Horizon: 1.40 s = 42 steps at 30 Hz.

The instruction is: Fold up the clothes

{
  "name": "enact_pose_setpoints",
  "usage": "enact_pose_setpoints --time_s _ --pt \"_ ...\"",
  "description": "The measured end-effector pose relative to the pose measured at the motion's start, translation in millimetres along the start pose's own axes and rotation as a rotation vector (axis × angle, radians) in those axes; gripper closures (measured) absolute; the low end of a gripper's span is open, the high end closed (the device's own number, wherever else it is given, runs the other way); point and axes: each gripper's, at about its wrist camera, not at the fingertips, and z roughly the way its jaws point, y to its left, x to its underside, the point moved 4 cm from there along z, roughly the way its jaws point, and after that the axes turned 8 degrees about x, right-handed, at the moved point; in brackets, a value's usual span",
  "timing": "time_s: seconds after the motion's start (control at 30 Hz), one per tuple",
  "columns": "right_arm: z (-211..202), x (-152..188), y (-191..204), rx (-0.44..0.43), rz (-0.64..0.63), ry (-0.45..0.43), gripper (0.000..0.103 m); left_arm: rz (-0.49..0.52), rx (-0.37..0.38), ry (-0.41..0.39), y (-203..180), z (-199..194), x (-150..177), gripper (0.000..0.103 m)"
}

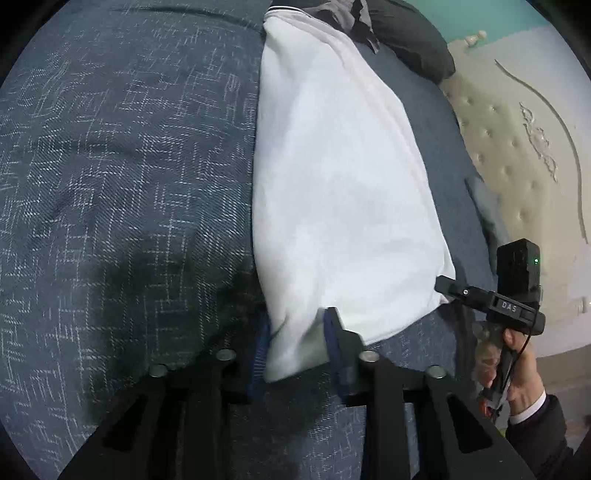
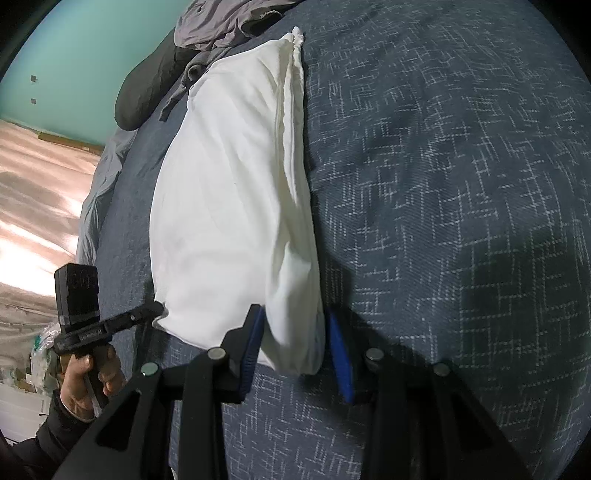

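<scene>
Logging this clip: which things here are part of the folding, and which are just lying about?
In the job:
white garment
left hand-held gripper, at a near corner
right hand-held gripper, at the other near corner

Lying about:
grey clothes
dark pillow
blue bedspread underneath

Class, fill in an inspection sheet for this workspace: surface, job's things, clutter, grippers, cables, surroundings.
Surface: bed under a dark blue cover with a white crosshatch pattern.
Job's things: white garment, folded into a long strip, lying flat.
Clutter: grey clothes and a dark pillow at the far end.
Grippers: left hand-held gripper and right hand-held gripper each have blue pads astride a near corner of the garment; closure cannot be told.
Cables: thin black wire by the right gripper's handle.
Surroundings: teal wall, cream tufted headboard.
</scene>
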Motion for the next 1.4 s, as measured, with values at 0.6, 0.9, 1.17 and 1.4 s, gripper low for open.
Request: enact_pose_setpoints --time_s 0.6,0.9,1.17,1.4 --pt "1.8 1.6 6.4 0.038 -0.019 -0.015 0.067 0.029 -0.053 -0.004 -3.6 10.5 -2.2 0.094" --pt "-8.9 2.5 17.4 0.021 -0.045 -0.05 0.096 0.067 -0.032 -0.043 -33.4 -11.0 -5.4 0.096" --pt "-56.7 -15.1 45.4 -0.044 -0.086 -0.134 0.097 0.134 -0.016 -0.114 -88.2 -55.6 -27.6 0.096" --pt "-109.0 -44.3 75.4 -0.041 -0.132 -0.216 0.097 0.198 -0.025 -0.166 -129.5 -101.0 -53.5 0.096"
